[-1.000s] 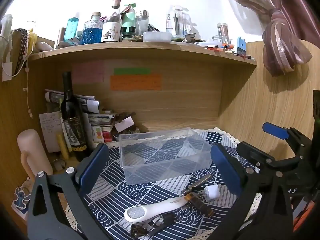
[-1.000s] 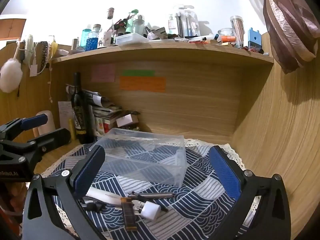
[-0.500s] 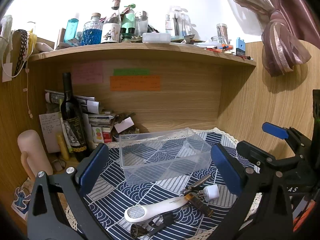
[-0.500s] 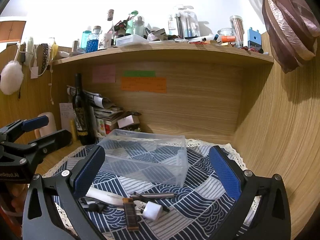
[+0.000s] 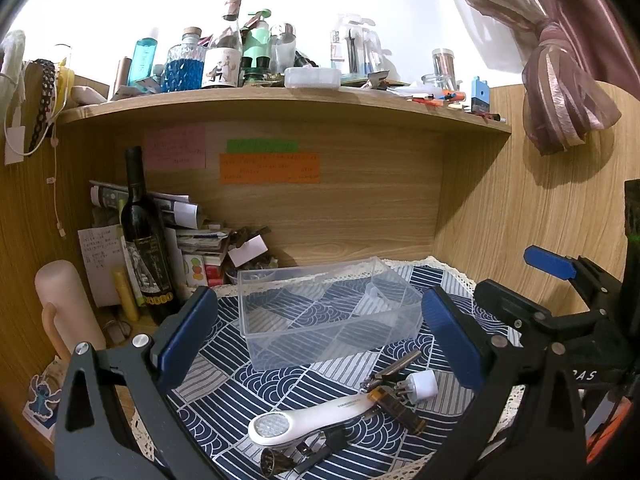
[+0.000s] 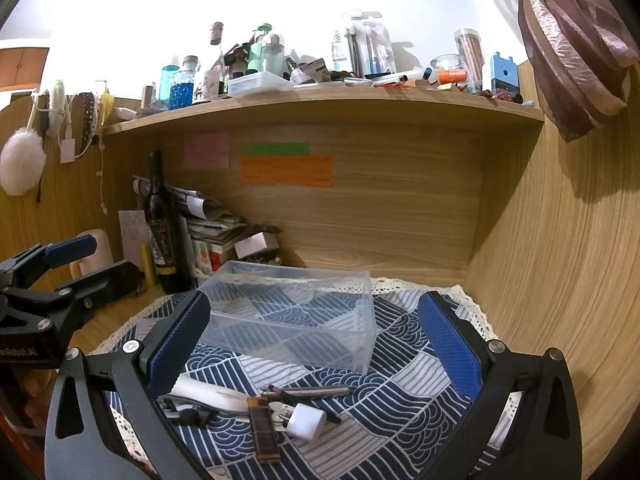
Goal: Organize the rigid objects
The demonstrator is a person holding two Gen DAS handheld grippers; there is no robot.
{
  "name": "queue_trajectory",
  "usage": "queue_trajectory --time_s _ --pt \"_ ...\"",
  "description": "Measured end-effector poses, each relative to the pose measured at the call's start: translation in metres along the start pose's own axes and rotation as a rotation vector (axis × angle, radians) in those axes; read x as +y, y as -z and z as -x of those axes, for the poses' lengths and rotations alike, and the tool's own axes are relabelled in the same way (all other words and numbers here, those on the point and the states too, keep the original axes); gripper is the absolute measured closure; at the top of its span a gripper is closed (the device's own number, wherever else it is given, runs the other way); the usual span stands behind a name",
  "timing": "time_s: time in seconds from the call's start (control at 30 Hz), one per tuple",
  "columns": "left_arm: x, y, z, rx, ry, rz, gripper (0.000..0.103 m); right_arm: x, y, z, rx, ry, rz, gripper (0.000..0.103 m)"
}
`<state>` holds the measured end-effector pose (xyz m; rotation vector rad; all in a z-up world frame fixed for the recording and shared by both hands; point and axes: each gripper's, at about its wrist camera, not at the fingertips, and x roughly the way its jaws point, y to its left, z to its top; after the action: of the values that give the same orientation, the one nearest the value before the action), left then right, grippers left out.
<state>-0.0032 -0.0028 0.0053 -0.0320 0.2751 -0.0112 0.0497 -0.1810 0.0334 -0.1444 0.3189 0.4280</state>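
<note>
A clear plastic box [image 5: 328, 316] with dividers stands empty on the blue patterned cloth [image 5: 224, 392]; it also shows in the right wrist view [image 6: 292, 320]. In front of it lies a small pile: a white handled tool [image 5: 312, 416], a white plug adapter [image 5: 422, 386], a brown lighter [image 5: 396, 404], a metal pen-like piece [image 5: 394, 368] and a dark metal tool [image 5: 304, 450]. The right wrist view shows the adapter [image 6: 306, 422], lighter [image 6: 262, 428] and pen-like piece [image 6: 308, 391]. My left gripper [image 5: 320, 340] is open and empty above the pile. My right gripper [image 6: 316, 344] is open and empty.
A dark wine bottle [image 5: 146, 240], stacked papers and boxes [image 5: 200, 236] and a pink cylinder [image 5: 68, 316] stand at the back left. A shelf [image 5: 280, 100] overhead carries several bottles. A wooden wall [image 6: 560, 280] closes the right side.
Both grippers have barely shifted; the views sit almost the same. The pile and the box have not moved.
</note>
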Motion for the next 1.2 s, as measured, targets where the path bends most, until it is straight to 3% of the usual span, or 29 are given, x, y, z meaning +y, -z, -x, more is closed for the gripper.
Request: queue_trajectory --time_s 1.2 --pt "0.0005 -0.0003 -0.0013 0.001 0.012 0.008 0.000 -0.0013 0.0002 -0.0022 0.013 -0.030 -0.040 0.000"
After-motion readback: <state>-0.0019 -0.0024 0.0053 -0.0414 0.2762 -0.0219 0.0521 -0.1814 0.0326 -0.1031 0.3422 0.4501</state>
